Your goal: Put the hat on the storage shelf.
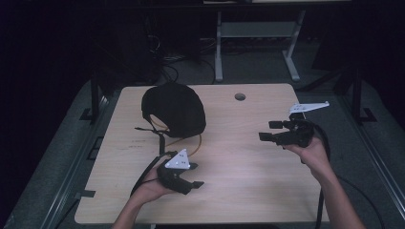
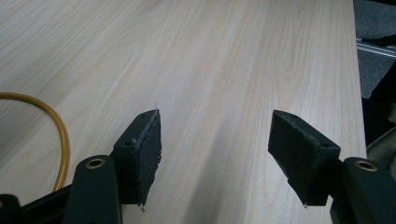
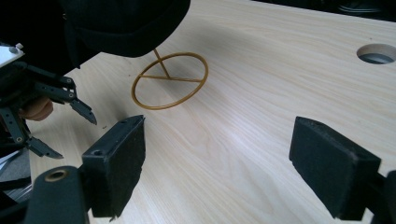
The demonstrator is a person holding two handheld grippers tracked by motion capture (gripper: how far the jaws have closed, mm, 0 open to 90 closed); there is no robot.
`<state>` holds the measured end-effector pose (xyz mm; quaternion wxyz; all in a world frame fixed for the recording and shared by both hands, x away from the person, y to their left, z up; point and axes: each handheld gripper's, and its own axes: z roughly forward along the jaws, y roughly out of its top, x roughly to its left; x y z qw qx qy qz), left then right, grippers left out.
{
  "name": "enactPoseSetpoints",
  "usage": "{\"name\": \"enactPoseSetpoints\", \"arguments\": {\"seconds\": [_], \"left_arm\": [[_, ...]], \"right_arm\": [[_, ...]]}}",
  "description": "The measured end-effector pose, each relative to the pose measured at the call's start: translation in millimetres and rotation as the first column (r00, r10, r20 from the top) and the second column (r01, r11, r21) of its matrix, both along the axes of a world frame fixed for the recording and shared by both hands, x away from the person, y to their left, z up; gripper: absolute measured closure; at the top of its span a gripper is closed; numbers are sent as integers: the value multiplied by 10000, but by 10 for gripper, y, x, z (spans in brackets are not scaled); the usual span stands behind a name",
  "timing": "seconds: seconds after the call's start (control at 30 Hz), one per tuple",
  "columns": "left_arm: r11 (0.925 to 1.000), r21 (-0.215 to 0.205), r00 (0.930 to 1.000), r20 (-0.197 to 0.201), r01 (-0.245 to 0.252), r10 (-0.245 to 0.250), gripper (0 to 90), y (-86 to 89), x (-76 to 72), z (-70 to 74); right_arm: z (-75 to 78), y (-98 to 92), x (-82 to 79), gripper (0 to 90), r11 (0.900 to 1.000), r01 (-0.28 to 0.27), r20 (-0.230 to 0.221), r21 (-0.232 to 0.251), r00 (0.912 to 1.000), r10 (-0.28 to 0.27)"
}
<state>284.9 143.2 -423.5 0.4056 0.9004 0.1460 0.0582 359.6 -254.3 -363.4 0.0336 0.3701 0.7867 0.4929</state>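
A black cap (image 1: 174, 109) rests on a gold wire stand, whose ring base (image 1: 193, 143) lies on the wooden table (image 1: 239, 162). In the right gripper view the cap (image 3: 126, 21) sits above the ring base (image 3: 170, 81). My left gripper (image 1: 196, 175) hovers just in front of the stand, open and holding nothing; in its own view the jaws (image 2: 215, 135) stand wide over bare wood, with the gold wire (image 2: 63, 140) at the left. My right gripper (image 1: 268, 130) is open over the table's right side and points toward the cap. Its jaws (image 3: 219, 135) hold nothing.
A round cable hole (image 1: 240, 97) is in the table's far edge and appears as the hole (image 3: 377, 53) at top right in the right gripper view. The left gripper (image 3: 46, 107) appears at that view's left. Dark floor and desk legs surround the table.
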Motion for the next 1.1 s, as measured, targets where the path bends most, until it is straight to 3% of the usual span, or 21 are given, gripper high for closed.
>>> {"name": "enactPoseSetpoints", "arguments": {"seconds": [0.67, 1.1], "left_arm": [[9999, 143, 9999, -99, 29, -27, 332, -2, -2, -19], [9996, 272, 9999, -111, 87, -84, 318, -22, -11, -32]], "right_arm": [[-250, -188, -231, 177, 10000, 59, -428, 37, 9991, -58], [-360, -306, -410, 176, 9999, 28, -474, -112, 9989, -33]]}}
